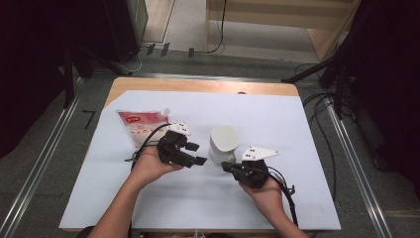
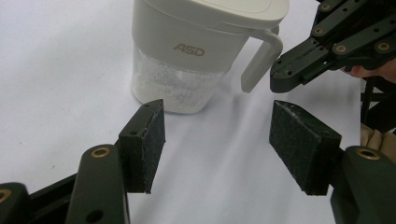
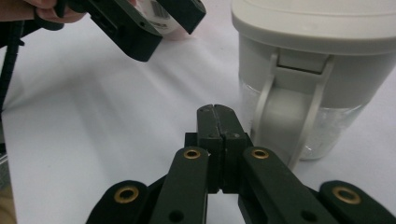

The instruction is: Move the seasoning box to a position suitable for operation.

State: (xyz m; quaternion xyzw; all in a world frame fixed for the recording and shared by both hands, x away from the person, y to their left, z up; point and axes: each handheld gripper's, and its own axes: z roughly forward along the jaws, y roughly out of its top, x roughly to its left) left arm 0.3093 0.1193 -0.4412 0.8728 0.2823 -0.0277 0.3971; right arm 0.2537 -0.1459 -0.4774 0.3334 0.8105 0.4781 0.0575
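While the left gripper (image 1: 197, 153) is gaping empty at centre frame, the right gripper (image 1: 226, 166) is pointing, closed, at the jug (image 1: 224, 144) handle.

Bench (image 1: 198, 85) with a pale wooden top, its far edge exposed as a strip; a white sheet (image 1: 277, 124) covers the rest. Standing directly on the sheet, near its middle, is a white lidded jug (image 1: 223, 144) with a clear lower part and a handle turned toward the near side. A red-and-white spouted pouch (image 1: 142, 125) lies flat on the sheet, left of the jug and slightly farther back, well apart from it. Around the jug, the sheet is bare.
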